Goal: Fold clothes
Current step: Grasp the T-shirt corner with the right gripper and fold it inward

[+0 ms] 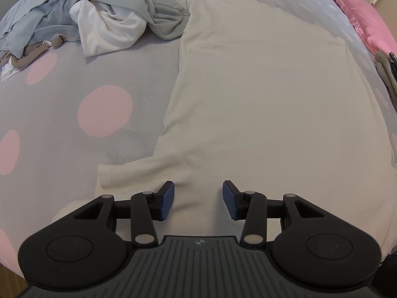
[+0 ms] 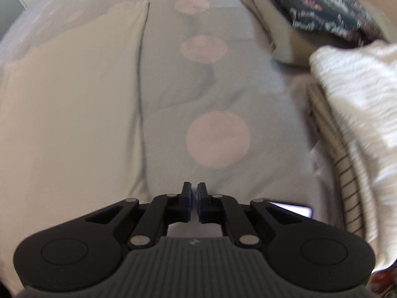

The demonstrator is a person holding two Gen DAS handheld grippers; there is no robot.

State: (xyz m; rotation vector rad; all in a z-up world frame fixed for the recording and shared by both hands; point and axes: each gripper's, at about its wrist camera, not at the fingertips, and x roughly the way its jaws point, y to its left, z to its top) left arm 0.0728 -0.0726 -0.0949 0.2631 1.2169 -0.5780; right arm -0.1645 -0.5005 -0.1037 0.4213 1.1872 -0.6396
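While our left gripper hangs half-open over the cream shirt, our blurred right gripper seems shut and empty; next, pinch the sleeve at lower left.

Ahead of my left tongs a shirt lies flat on the bed; a clothes heap sits far ahead-left; folded stacks lie right of my right tongs.

left gripper: black linkage arms, round black housings, silver pivot pins, blue ribbed pads
right gripper: same build, blue pads
bodies: grey ribbed top plate, small round logo
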